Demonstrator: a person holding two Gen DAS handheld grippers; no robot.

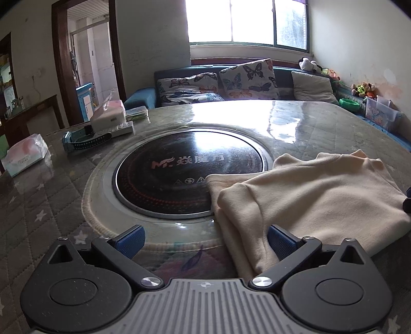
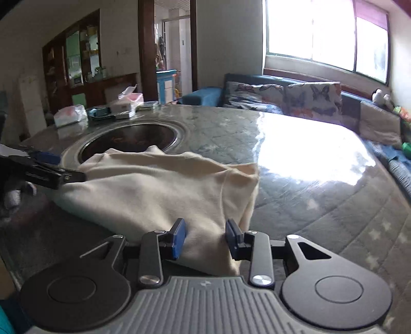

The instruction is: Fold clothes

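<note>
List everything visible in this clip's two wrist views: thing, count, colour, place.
garment: one, cream, folded, table's near edge, partly over cooktop
cooktop: one, black, round, set in table centre
table: one, grey quilted cover under clear sheet
tissue packs: two, white-pink, table's far left
watch: one, blue, beside packs
cushions: two butterfly-print, one grey, on blue sofa
plush toys: several, windowsill
left gripper: fingers open, at garment's edge
right gripper: fingers open astride garment's corner

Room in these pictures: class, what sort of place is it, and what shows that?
Probably a home living room: a sofa with cushions under a window, and soft toys on the ledge.
</note>
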